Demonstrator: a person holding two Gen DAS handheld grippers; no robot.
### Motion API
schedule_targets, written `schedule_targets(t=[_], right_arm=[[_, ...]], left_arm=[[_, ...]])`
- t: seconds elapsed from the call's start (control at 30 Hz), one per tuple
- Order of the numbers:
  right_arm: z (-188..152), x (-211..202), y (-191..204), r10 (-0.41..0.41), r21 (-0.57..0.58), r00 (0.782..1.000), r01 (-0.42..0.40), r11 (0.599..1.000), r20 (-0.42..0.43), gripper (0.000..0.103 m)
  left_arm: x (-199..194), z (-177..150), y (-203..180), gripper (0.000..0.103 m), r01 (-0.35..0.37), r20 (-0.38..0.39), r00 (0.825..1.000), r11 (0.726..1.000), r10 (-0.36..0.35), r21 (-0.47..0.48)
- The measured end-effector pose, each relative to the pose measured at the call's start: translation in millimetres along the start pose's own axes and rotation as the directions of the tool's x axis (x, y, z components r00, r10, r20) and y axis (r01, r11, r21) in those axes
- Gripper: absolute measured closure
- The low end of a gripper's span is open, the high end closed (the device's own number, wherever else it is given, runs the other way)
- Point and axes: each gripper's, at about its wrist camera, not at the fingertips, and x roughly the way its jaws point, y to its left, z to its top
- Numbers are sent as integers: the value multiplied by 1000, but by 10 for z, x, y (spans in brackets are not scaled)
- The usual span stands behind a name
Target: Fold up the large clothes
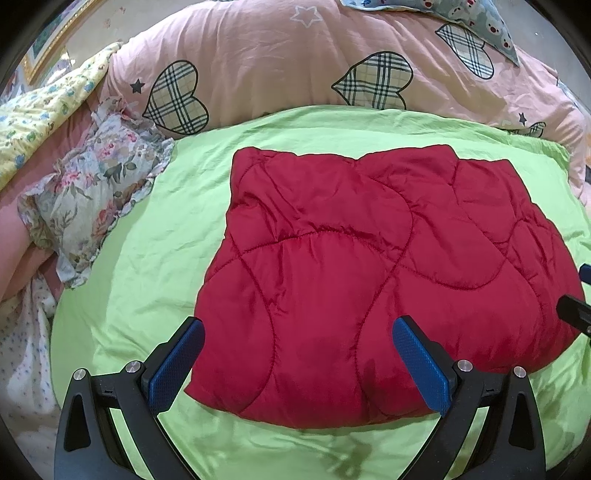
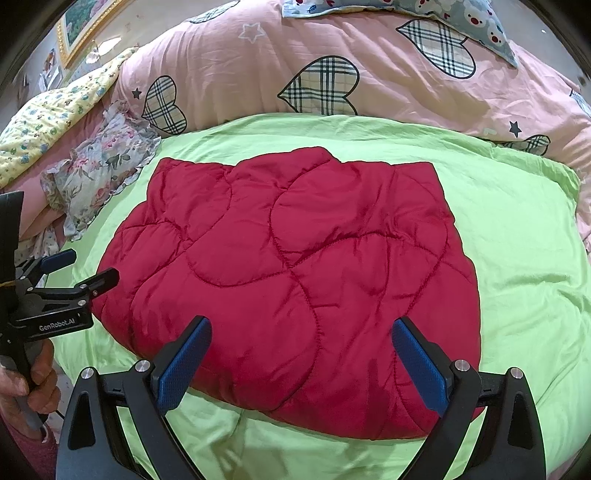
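Observation:
A red quilted padded garment (image 1: 369,273) lies folded in a compact rectangle on the green sheet (image 1: 155,258); it also shows in the right wrist view (image 2: 295,280). My left gripper (image 1: 297,328) is open and empty, held above the garment's near left part. My right gripper (image 2: 301,328) is open and empty above the garment's near right part. The left gripper also shows at the left edge of the right wrist view (image 2: 86,266), open, held by a hand beside the garment's left edge. The right gripper's fingertips (image 1: 576,308) show at the right edge of the left wrist view.
A pink duvet with plaid hearts (image 1: 295,62) is bunched along the far side. A floral pillow (image 1: 92,192) and a yellow patterned blanket (image 1: 40,114) lie at the left. A blue cartoon-print pillow (image 2: 461,18) sits at the far right.

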Motion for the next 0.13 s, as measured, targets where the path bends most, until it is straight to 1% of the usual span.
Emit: schedule_targets(t=[0.13], right_arm=[[-10, 27, -6, 9, 11, 1000, -9, 1000, -2, 4]], left_arm=[[39, 0, 36, 1, 24, -7, 1000, 1000, -24, -19]])
